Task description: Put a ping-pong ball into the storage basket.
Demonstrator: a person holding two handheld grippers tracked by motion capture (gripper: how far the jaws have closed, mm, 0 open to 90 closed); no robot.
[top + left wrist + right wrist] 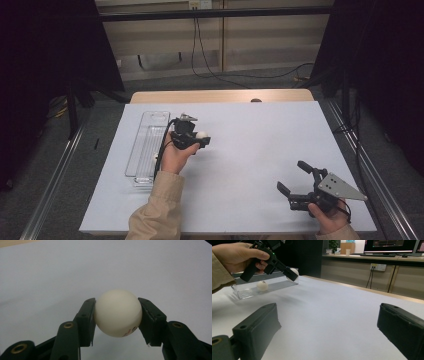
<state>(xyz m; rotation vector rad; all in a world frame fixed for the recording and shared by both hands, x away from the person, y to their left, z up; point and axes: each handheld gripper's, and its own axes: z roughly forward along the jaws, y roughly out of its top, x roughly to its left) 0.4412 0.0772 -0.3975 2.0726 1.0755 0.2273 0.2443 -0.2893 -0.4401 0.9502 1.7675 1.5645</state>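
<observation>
In the left gripper view, the black jaws covered both flanks of the white ball (117, 312), and the red and dark print low on it curved out of sight, too partial to read. The picture's bottom edge cut off the left gripper (117, 315) behind its jaws.

In the high view, the left hand (172, 155) and its gripper hid part of the clear plastic tray (145, 150), and the second ball lying in the tray (262, 286) could not be made out there. The bottom edge cropped the beige sleeve (155, 210) and the right hand (327, 217).

In the right gripper view, the right gripper (327, 327) had both jaws cut by the edges.
</observation>
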